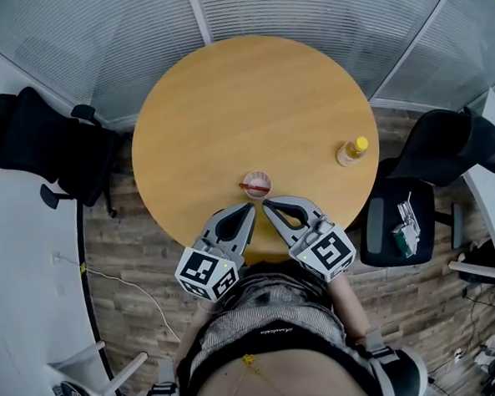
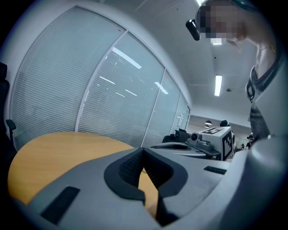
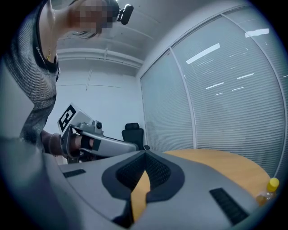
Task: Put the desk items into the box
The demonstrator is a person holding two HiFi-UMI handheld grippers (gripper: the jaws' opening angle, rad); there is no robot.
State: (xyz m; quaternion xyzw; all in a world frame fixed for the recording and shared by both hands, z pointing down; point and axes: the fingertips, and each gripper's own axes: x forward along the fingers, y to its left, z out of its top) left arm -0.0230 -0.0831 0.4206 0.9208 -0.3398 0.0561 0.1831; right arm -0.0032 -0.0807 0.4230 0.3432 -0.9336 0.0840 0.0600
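A round wooden table (image 1: 237, 100) carries a small pink cup-like item (image 1: 257, 183) near its front edge and a bottle with a yellow cap (image 1: 351, 151) at the right. The bottle (image 3: 268, 191) also shows at the lower right of the right gripper view. My left gripper (image 1: 249, 206) and right gripper (image 1: 265, 204) hover side by side just in front of the pink item, tips nearly meeting. Both are shut with nothing between the jaws. The left gripper's tips (image 2: 143, 150) and the right gripper's tips (image 3: 145, 153) are pressed together over bare tabletop. No box is in view.
A black office chair (image 1: 33, 142) stands left of the table. Another black chair (image 1: 433, 179) stands at the right with small items on its seat (image 1: 406, 224). Glass walls with blinds (image 1: 325, 22) curve behind the table. White desks flank both sides.
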